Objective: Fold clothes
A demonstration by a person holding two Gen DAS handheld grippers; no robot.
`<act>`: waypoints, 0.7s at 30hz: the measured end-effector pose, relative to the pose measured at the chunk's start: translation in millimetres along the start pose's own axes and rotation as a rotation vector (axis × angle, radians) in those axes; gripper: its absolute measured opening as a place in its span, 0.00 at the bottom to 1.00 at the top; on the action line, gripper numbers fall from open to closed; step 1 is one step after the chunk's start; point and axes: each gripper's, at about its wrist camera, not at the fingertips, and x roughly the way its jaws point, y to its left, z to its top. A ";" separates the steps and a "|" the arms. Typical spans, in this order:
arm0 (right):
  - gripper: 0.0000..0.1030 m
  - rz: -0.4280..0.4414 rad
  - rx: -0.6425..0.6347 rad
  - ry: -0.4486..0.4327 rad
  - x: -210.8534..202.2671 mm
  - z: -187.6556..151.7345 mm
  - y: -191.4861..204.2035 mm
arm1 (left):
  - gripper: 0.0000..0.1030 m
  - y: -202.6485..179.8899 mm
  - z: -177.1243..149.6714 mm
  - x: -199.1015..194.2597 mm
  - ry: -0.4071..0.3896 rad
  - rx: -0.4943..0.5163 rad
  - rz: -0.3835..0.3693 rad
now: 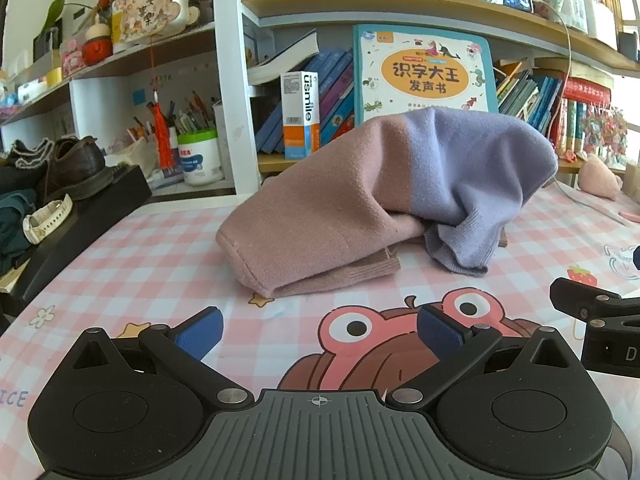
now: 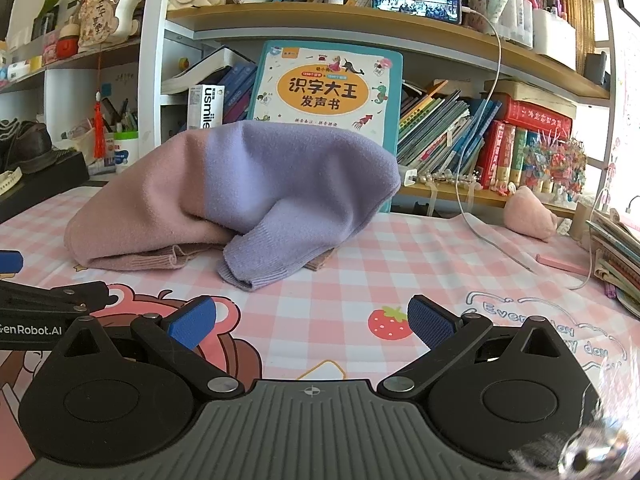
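1. Sweater (image 1: 360,200) (image 2: 224,192), pink and lavender, heaped on the checked tablecloth (image 1: 160,248) (image 2: 400,264), ahead of both grippers and in front of the bookshelf.
2. Long axis running left to right across the table; pink half toward the left, lavender half toward the right.
3. Lavender sleeve cuff (image 1: 460,252) (image 2: 256,264) drooping forward off the heap, opening pointed toward the cameras and touching the cloth.
4. Ribbed pink hem (image 1: 340,276) (image 2: 160,260) lying flat beneath the mound on the near side.
5. Left gripper (image 1: 318,328) low over the cartoon print, blue pads spread wide, holding nothing, apart from the sweater.
6. Right gripper (image 2: 312,320) likewise spread wide and empty, near the strawberry print (image 2: 390,322), just beside the left one.
7. Picture book (image 1: 424,68) (image 2: 328,88) upright behind the heap.
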 end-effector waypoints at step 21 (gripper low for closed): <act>1.00 -0.002 0.011 -0.001 0.2 -0.9 -1.7 | 1.00 6.1 -1.3 -2.6 -0.017 -0.041 0.002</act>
